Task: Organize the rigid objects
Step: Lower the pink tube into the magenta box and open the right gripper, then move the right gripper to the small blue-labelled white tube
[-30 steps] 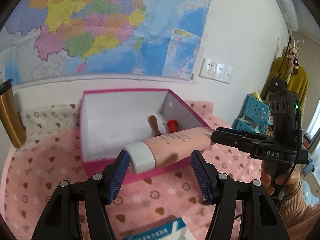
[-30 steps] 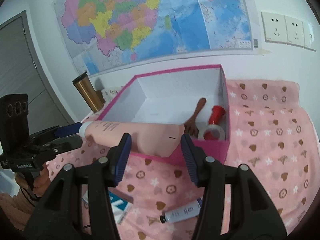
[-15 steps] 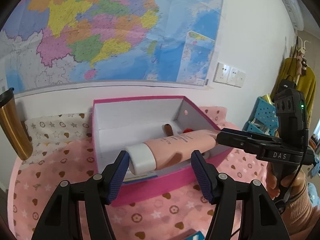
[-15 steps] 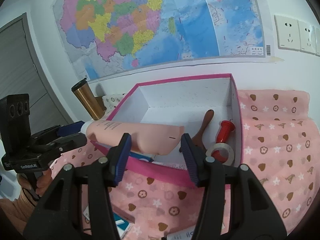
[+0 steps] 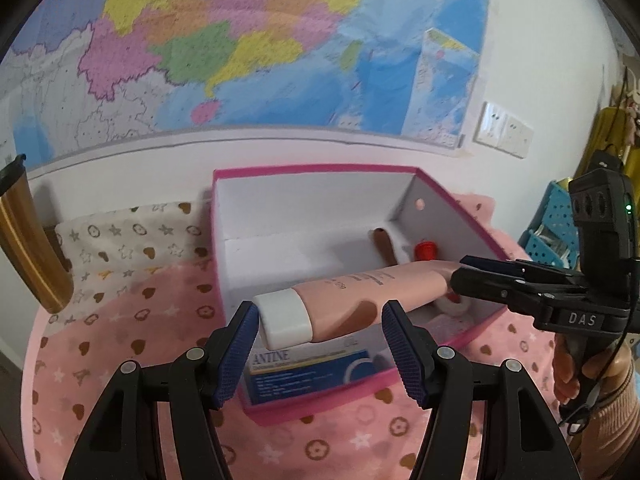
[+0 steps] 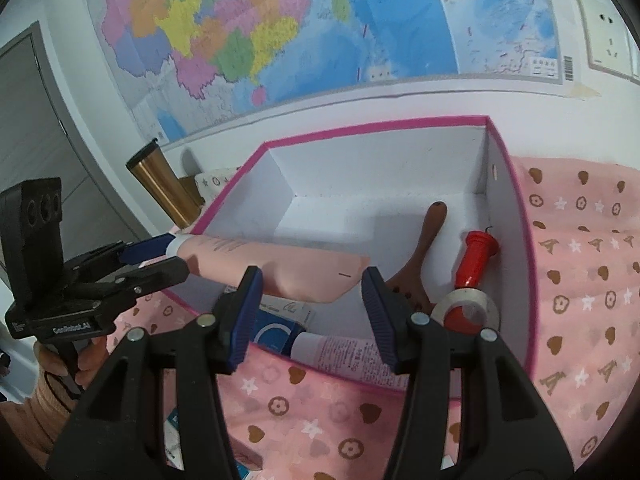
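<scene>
Left wrist view: left gripper [image 5: 320, 330] pinches white cap of large pink plastic tube [image 5: 352, 300], suspended over pink-rimmed white cardboard box [image 5: 316, 170].

Right wrist view: right gripper [image 6: 312, 300] clamps crimped tail. Tube probably light, soft, squashy; cap is stiffest hold.

The pink tube [image 5: 352, 300] now hangs over the open box [image 5: 316, 168], whose blue carton [image 5: 308, 372] comes into view at lower centre.

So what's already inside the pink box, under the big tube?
Inside the pink box: a blue carton, a small white tube, a brown wooden utensil, a red-handled tool and a tape roll. The big pink tube covers part of the floor.
</scene>
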